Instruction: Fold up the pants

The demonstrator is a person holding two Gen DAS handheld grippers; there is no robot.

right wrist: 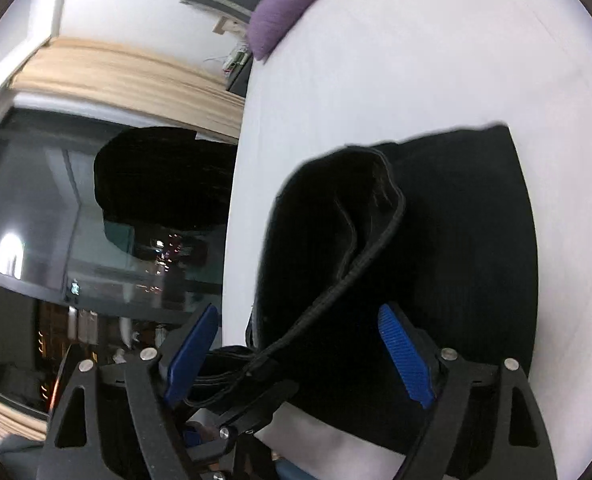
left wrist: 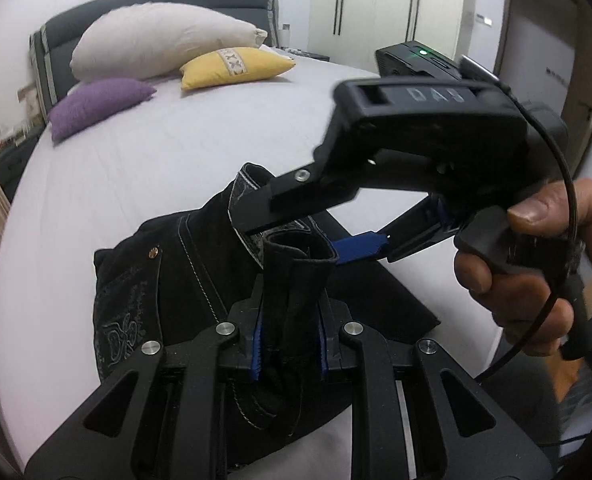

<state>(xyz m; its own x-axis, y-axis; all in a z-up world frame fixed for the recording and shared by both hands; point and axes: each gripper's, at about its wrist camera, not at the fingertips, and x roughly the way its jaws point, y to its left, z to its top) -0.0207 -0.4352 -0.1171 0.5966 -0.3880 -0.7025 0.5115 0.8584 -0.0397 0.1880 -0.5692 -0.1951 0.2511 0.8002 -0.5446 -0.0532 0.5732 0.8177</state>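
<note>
Bedroom – white bed (left wrist: 156, 168); left hand-held gripper (left wrist: 290, 350) pinching pants (left wrist: 176, 280), right (right wrist: 299, 356) spread.

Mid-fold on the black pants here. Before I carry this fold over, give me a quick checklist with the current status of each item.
1. Left gripper shut on a bunched section of the black pants: ok.
2. Right gripper closed on fabric: not ok. Its blue pads stand wide apart, with the pants edge lying between them, ungripped.
3. Rest of the pants supported by the bed: ok, the lower layer lies flat on the sheet.
4. Landing area free: ok. The purple pillow and yellow pillow sit far up by the headboard.
5. Legs aligned edge to edge: cannot tell, fabric too dark and bunched.
</note>
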